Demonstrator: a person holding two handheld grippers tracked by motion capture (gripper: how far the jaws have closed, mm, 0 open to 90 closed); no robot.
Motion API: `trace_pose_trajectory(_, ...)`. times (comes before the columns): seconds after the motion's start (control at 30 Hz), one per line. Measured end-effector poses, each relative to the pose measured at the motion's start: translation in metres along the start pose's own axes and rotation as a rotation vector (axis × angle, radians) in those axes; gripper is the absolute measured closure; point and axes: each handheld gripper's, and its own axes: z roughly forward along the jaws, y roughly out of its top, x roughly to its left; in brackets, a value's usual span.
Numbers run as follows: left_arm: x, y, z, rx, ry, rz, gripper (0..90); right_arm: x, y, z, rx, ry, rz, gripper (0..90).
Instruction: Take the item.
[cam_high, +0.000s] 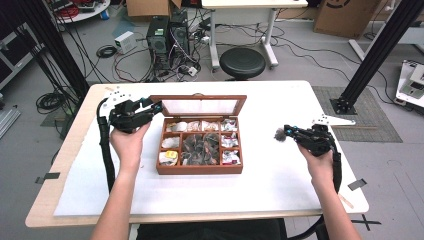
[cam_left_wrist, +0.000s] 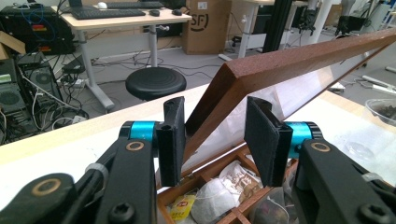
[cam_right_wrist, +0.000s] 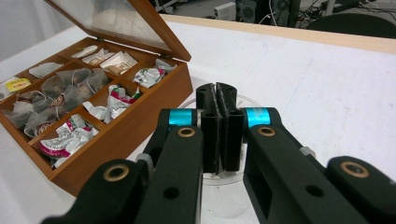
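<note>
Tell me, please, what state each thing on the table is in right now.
wooden box: open, compartments filled with tea bags.
lid: raised at a slant, one corner between the left gripper's jaws.
left gripper: shut on the lid.
right gripper: shut, above the clear dish.
clear dish: upright, something dark inside.

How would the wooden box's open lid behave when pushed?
The lid looks stiff and wood-framed, so it would probably swing on its rear hinges, not bend. Its clear pane seems fragile. Leaning over the box, it may drop shut if released.
</note>
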Motion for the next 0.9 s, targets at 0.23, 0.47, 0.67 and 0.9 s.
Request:
trace_pose_trajectory(0.23,-0.0001,-0.0001,0.0001,0.000,0.001,0.001,58.3,0.0008,0.0001,0.0016,-0.001,-0.010,-0.002,84.7)
trace_pose_trajectory(0.47,-0.0002,-0.0001,0.0002,-0.001,0.001,0.000,58.3,0.0004,0.0005,0.0005,-0.015,-0.023,0.007,76.0)
trace_pose_trajectory(0.67,0.0000,-0.0002,0.0004,-0.002,0.002,0.000,58.3,0.0016,0.0015,-0.0001,-0.033,-0.037,0.021,63.9)
trace_pose_trajectory(0.9,-0.0001,-0.0003,0.0004,-0.001,0.001,-0.002,58.2,0.0066,0.0057,-0.0018,-0.051,-0.057,0.004,52.9)
